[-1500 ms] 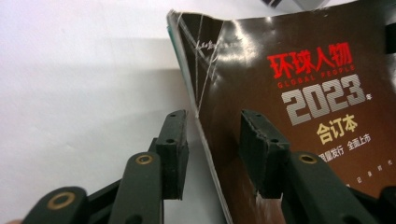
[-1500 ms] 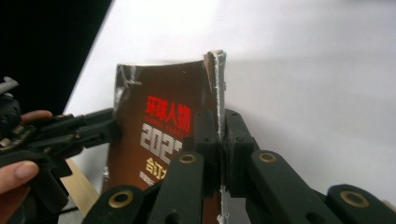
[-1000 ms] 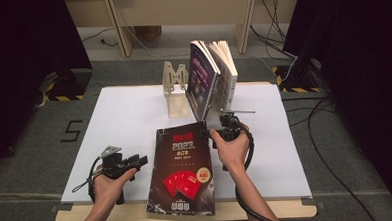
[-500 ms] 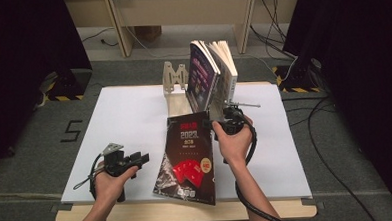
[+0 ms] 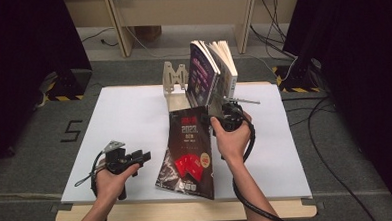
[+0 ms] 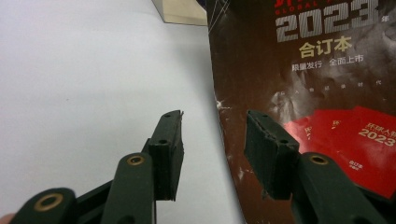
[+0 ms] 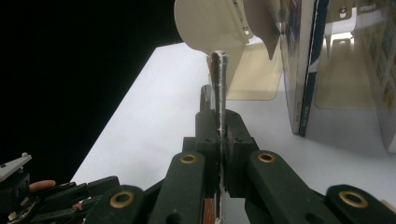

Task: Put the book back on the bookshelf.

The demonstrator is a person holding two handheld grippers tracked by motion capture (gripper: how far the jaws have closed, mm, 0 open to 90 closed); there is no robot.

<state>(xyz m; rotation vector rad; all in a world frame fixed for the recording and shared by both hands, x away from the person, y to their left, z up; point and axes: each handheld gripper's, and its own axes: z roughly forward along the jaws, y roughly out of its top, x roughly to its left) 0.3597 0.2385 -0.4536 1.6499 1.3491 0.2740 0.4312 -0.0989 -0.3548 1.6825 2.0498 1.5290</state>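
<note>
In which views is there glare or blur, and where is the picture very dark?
High view: the white table is brightly lit, and the room at both sides is almost black. Left gripper view: the book cover shows pale glare, and the near tongs look soft. Right gripper view: the book's thin edge shines between the tongs, with darkness at the left.

White table top (image 5: 134, 113) — wooden bookstand (image 5: 175, 79) at its far edge, two upright books (image 5: 210, 72) beside it

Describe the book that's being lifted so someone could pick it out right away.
On the white table, in front of the bookstand with upright books, a dark magazine-style book is tilted up by the right tool. Unlike the purple and pale standing books, its black cover shows "2023" and red booklets.
</note>
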